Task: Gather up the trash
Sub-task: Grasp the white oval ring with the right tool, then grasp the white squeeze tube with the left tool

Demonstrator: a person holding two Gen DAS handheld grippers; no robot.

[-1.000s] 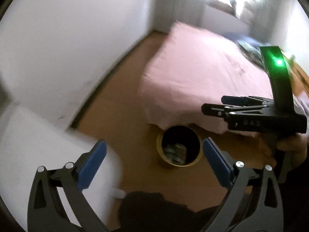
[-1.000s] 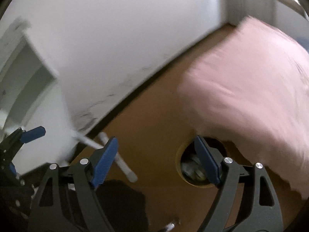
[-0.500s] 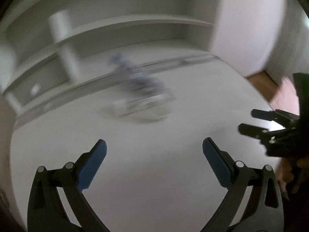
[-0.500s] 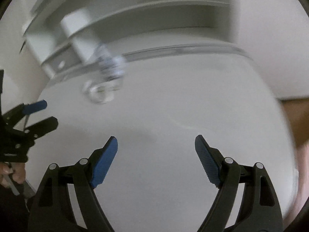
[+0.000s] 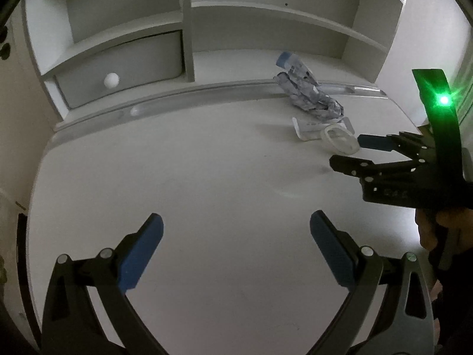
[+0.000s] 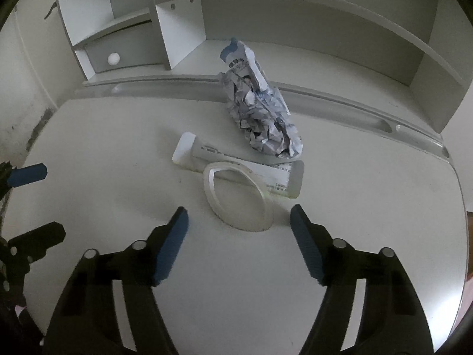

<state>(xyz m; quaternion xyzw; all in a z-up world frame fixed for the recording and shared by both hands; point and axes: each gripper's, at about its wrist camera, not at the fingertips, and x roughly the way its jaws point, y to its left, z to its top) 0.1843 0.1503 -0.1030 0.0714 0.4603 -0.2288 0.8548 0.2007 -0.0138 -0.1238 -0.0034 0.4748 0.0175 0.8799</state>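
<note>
You're in a home: a white desk with a built-in shelf unit and 1 small knobbed drawer against a scuffed wall.

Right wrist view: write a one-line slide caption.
Open right gripper faces a clear plastic ring, a white tube and a crumpled wrapper on the white desk.

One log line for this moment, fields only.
phase: approach | right hand-held gripper: open, nearest plastic ring | left hand-held gripper: open, empty | desk: ring, tube, crumpled wrapper | collected here: none
</note>
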